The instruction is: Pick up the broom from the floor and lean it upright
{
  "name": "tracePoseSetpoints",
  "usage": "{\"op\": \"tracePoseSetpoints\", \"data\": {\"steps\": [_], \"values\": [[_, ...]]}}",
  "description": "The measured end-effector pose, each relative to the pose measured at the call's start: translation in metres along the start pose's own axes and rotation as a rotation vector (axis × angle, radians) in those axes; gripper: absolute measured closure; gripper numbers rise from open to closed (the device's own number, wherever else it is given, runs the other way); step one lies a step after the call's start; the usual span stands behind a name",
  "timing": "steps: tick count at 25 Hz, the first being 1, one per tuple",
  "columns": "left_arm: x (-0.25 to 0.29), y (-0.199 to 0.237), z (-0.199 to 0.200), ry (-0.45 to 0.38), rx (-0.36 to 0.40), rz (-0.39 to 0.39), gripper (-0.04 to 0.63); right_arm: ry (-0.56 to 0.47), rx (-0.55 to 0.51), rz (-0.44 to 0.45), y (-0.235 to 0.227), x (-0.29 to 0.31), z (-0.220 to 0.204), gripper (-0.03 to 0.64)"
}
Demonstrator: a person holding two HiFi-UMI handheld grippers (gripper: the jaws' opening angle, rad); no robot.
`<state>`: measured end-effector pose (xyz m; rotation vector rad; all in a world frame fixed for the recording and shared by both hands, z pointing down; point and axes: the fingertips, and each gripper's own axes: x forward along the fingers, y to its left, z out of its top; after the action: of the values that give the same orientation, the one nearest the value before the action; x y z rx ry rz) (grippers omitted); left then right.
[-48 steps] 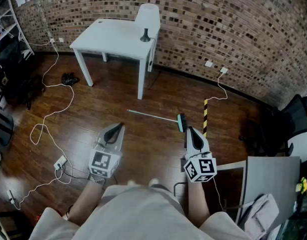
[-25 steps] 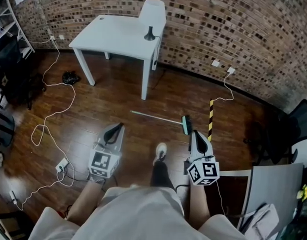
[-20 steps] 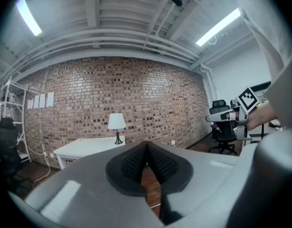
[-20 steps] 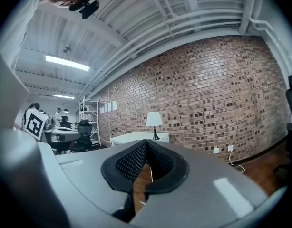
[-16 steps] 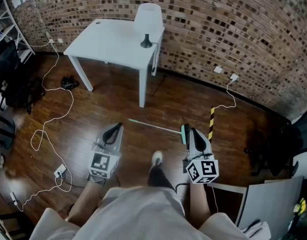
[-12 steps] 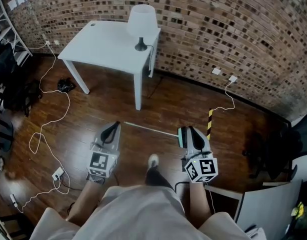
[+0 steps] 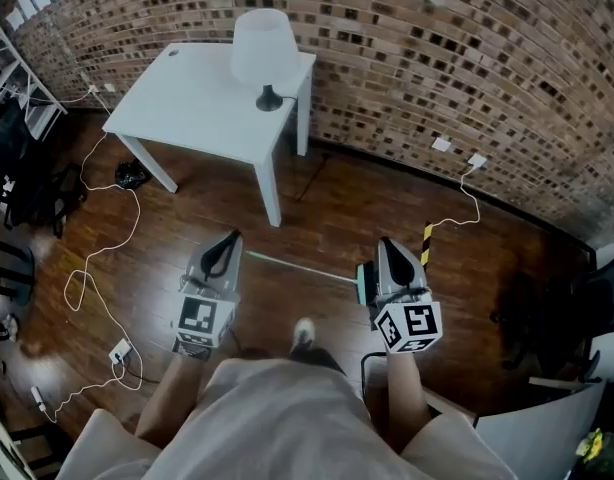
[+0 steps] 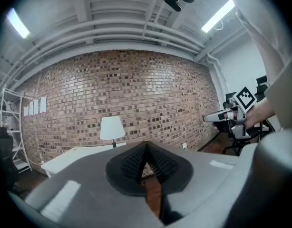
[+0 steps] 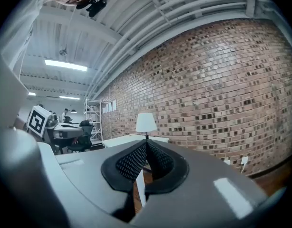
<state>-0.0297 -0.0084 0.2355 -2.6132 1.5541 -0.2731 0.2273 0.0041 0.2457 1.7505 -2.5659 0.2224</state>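
The broom lies flat on the dark wood floor, its thin pale green handle point(image 7: 297, 268) running left from the teal head point(image 7: 362, 284). My left gripper point(image 7: 232, 238) hovers above the handle's left end, shut and empty; its pads meet at the tips in the left gripper view point(image 8: 146, 146). My right gripper point(image 7: 385, 242) is held just right of the broom head, also shut with nothing in it point(image 9: 147, 144). Both grippers point roughly level toward the brick wall. Neither touches the broom, and neither gripper view shows it.
A white table point(image 7: 202, 98) with a white lamp point(image 7: 263, 48) stands against the brick wall ahead on the left. White cables point(image 7: 107, 258) trail over the floor at left. A yellow-black striped strip point(image 7: 426, 238) lies right of the broom. The person's shoe point(image 7: 303, 333) is between the grippers.
The person has walked forward. Both grippers moved toward the wall, still shut, and the broom now lies right beneath and between them instead of ahead.
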Motion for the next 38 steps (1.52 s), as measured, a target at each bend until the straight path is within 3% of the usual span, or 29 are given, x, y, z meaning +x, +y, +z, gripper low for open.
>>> {"op": "tracePoseSetpoints", "data": {"steps": [7, 24, 30, 38], "values": [[0.024, 0.016, -0.012, 0.026, -0.015, 0.018, 0.595, 0.004, -0.008, 0.009, -0.010, 0.032, 0.002, 0.604], [0.045, 0.058, -0.041, 0.052, -0.046, -0.031, 0.595, 0.042, -0.010, -0.038, 0.008, 0.067, -0.006, 0.603], [0.050, 0.069, -0.056, 0.077, -0.052, -0.037, 0.595, 0.102, -0.055, 0.031, 0.024, 0.091, -0.023, 0.602], [0.063, 0.101, -0.098, 0.131, -0.075, -0.018, 0.595, 0.257, -0.129, 0.159, 0.057, 0.139, -0.068, 0.580]]}}
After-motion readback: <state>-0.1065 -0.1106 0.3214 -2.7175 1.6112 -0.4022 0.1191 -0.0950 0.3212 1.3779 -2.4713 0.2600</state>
